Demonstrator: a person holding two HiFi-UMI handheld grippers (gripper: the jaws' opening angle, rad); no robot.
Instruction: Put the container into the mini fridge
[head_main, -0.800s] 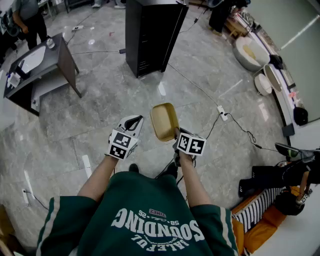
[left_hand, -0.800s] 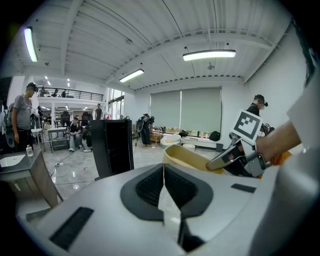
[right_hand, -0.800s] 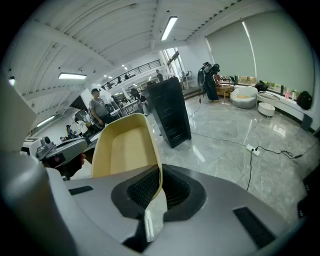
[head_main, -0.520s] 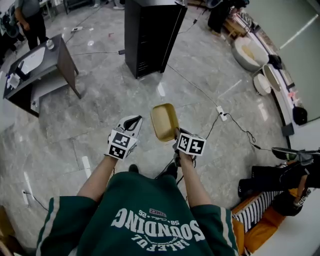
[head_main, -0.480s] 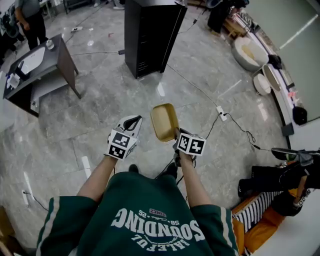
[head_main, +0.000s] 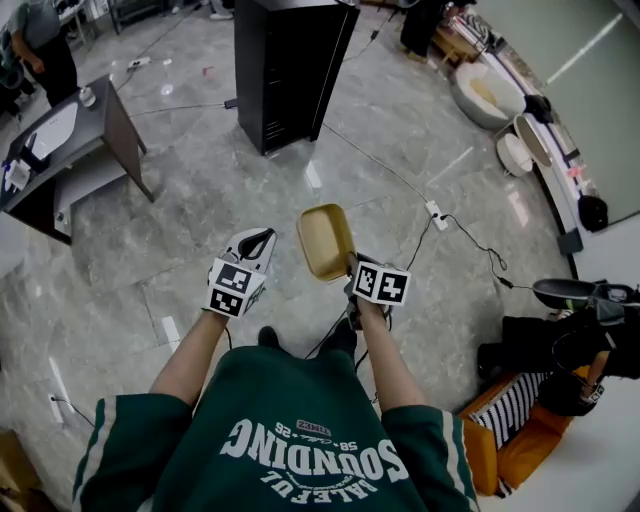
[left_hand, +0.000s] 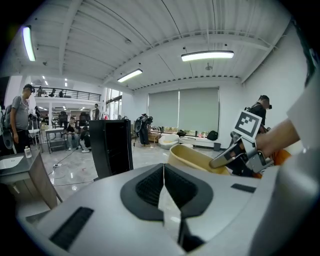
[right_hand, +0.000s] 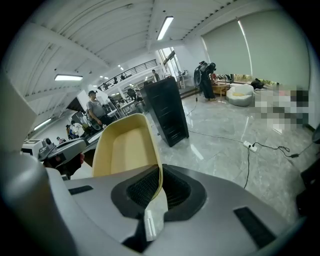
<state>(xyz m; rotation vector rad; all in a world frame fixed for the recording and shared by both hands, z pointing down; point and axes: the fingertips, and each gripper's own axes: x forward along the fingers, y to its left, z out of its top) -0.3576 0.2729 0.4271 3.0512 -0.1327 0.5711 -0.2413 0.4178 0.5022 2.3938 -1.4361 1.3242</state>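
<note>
A tan, empty rectangular container (head_main: 325, 241) hangs above the floor, held by its near rim in my right gripper (head_main: 352, 266), which is shut on it. In the right gripper view the container (right_hand: 125, 145) rises from the closed jaws, its hollow facing the camera. My left gripper (head_main: 255, 240) is level with it on the left, shut, with nothing between its jaws. The left gripper view shows the container (left_hand: 197, 159) to the right of that gripper. The black mini fridge (head_main: 285, 65) stands ahead on the floor, also the mini fridge (right_hand: 167, 110) in the right gripper view.
A dark desk (head_main: 75, 140) stands at the far left with a person (head_main: 40, 40) beside it. Cables and a power strip (head_main: 436, 214) cross the marble floor on the right. White beanbags (head_main: 485, 95) sit at the far right. Bags (head_main: 560, 350) lie near my right side.
The view has shifted slightly; the fridge and desk sit a little further left and up in the head view. Both grippers and the container keep the same pose.
</note>
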